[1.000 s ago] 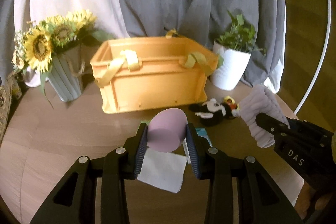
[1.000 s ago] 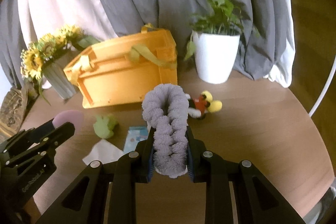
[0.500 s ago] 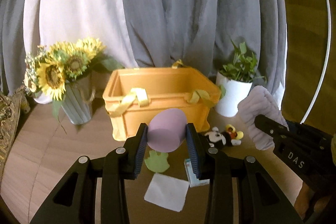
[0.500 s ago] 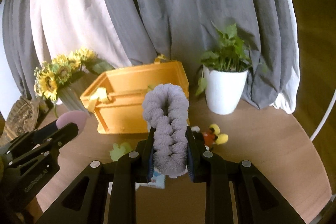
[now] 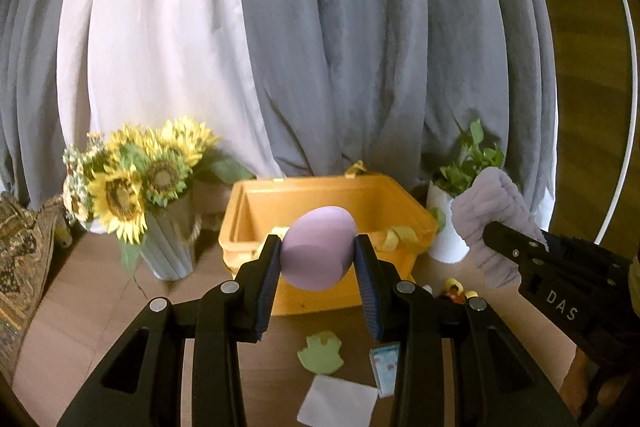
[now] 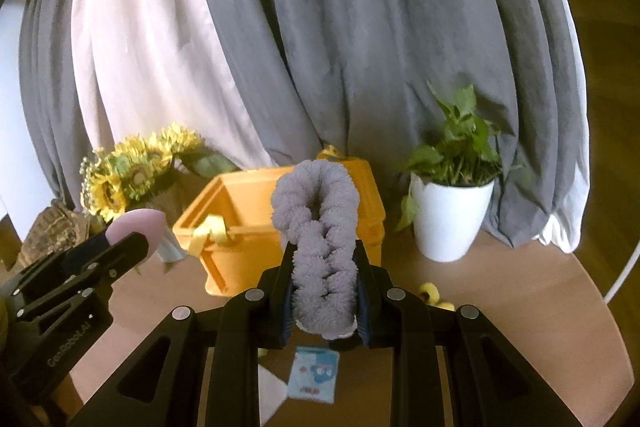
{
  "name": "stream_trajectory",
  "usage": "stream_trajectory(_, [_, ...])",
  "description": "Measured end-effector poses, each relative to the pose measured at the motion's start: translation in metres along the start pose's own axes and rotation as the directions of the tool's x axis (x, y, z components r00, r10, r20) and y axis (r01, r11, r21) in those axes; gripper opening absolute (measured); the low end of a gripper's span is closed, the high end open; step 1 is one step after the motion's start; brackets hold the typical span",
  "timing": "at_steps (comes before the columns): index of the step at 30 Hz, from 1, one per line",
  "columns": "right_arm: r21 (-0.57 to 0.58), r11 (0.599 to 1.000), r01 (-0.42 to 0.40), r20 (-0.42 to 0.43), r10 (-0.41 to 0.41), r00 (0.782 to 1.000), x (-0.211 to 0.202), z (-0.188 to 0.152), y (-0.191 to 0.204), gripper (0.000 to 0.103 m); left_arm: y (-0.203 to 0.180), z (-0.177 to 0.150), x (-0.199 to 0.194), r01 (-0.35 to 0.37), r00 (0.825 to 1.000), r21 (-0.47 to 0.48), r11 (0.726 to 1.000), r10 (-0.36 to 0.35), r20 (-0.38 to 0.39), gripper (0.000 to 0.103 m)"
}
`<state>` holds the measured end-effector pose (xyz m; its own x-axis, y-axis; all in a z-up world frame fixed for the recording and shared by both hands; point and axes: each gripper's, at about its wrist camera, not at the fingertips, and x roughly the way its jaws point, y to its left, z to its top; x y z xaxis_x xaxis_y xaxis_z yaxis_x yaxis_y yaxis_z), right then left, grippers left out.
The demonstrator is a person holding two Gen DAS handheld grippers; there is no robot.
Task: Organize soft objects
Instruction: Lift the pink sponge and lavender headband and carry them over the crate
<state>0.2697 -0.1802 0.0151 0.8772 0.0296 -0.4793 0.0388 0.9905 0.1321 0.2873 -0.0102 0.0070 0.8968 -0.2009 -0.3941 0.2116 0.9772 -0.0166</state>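
My left gripper (image 5: pixel 317 255) is shut on a pink egg-shaped sponge (image 5: pixel 318 253), held in the air in front of the orange crate (image 5: pixel 344 195). My right gripper (image 6: pixel 324 287) is shut on a fluffy lilac scrunchie (image 6: pixel 320 239), also raised before the crate (image 6: pixel 236 223). The scrunchie and right gripper show at the right of the left wrist view (image 5: pixel 494 223). The sponge shows at the left of the right wrist view (image 6: pixel 138 227). On the table lie a green sponge (image 5: pixel 322 351), a white cloth (image 5: pixel 338 405), a blue packet (image 6: pixel 314 375) and a small plush toy (image 5: pixel 456 293).
A vase of sunflowers (image 5: pixel 136 187) stands left of the crate. A white pot with a green plant (image 6: pixel 452 215) stands to its right. Grey and white curtains hang behind. The round wooden table's edge (image 6: pixel 600 311) runs at the right.
Both grippers have risen with their loads and tilted up. The crate and table items sit lower in both views, and the crate's inside now shows.
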Motion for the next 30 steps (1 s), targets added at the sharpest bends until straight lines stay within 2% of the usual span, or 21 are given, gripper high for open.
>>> stream_trajectory(16, [-0.026, 0.999, -0.030, 0.078, 0.032, 0.996, 0.020, 0.035, 0.008, 0.025, 0.010, 0.029, 0.020, -0.030, 0.996, 0.015, 0.999, 0.029, 0.087, 0.037])
stream_trajectory(30, [-0.047, 0.997, -0.057, 0.083, 0.060, 0.995, 0.067, 0.059, 0.010, 0.025, 0.021, 0.048, 0.066, -0.053, 0.995, 0.020, 0.998, 0.051, 0.088, 0.037])
